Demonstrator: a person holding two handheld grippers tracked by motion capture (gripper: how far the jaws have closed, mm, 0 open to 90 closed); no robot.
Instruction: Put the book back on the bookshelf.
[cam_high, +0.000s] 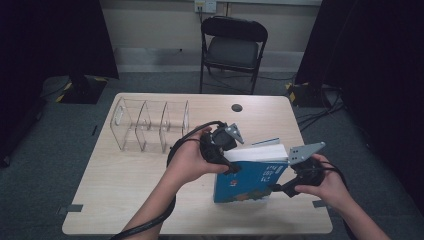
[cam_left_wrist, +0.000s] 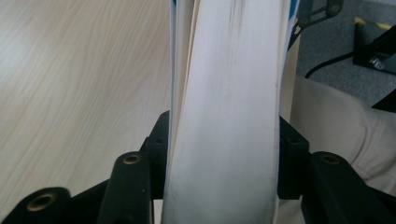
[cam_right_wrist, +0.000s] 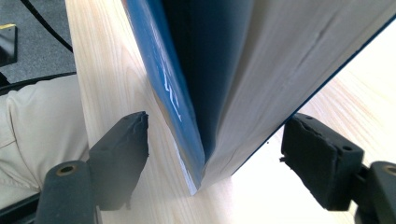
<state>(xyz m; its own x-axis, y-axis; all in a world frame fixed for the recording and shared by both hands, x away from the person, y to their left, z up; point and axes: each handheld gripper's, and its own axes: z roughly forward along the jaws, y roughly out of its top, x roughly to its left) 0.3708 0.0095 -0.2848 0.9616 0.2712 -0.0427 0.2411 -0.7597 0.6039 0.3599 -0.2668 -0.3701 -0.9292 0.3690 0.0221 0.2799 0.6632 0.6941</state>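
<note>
The left gripper (cam_high: 231, 166) pinches the book's (cam_high: 252, 177) page edge tight. The right gripper (cam_high: 276, 189) is open around its corner, not touching. The book stands up near the table's (cam_high: 125, 200) front right edge, long side across, blue cover toward the person. It looks thick, heavy and floppy; hold it across the whole page block

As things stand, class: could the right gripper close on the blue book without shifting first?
Probably yes. The right gripper is open, one jaw on each side of the blue book, and nothing lies in the gaps. The left gripper already clamps the book's page edge.
</note>
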